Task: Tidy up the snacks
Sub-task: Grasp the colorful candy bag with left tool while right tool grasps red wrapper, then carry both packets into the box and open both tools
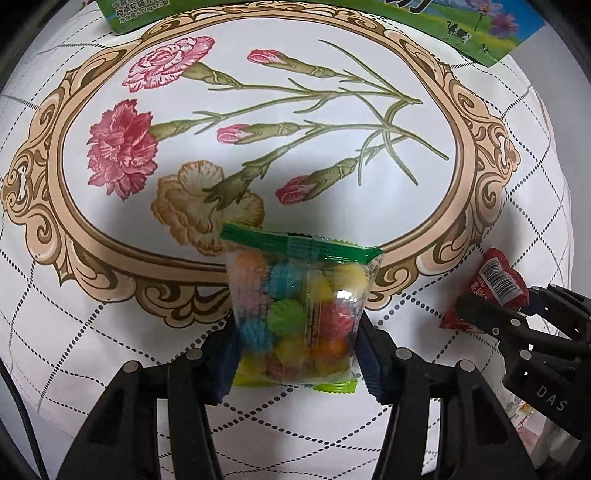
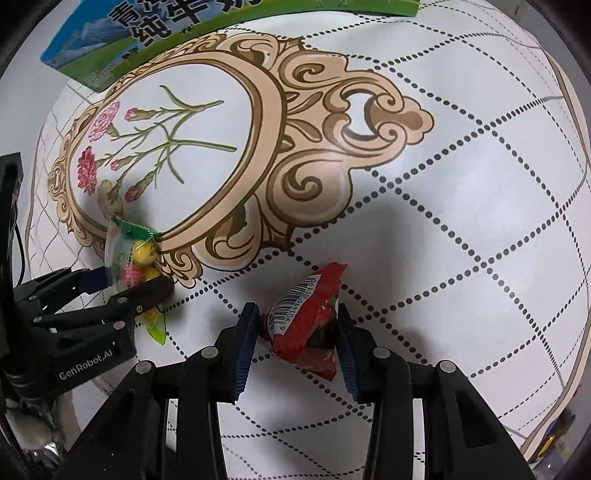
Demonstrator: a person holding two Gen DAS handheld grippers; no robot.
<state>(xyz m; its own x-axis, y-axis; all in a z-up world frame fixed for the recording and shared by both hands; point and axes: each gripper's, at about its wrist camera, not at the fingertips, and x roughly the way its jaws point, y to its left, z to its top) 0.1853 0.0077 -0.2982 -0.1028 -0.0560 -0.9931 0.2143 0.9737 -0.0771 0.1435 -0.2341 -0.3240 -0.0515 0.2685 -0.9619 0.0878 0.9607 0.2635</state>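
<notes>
My left gripper (image 1: 297,354) is shut on a clear candy bag (image 1: 299,314) with a green top seal and coloured sweets inside, held just above the tablecloth. It also shows in the right wrist view (image 2: 133,258), between the left gripper's fingers (image 2: 147,291). My right gripper (image 2: 295,332) is shut on a red snack packet (image 2: 306,325) with a white barcode label. The red packet also shows at the right of the left wrist view (image 1: 495,284), held by the right gripper (image 1: 491,314).
A white tablecloth (image 1: 258,110) with an oval tan frame and carnation print covers the table. A green and blue milk carton box (image 1: 461,26) lies at the far edge, also in the right wrist view (image 2: 122,37). The table's edge curves at the right (image 2: 569,332).
</notes>
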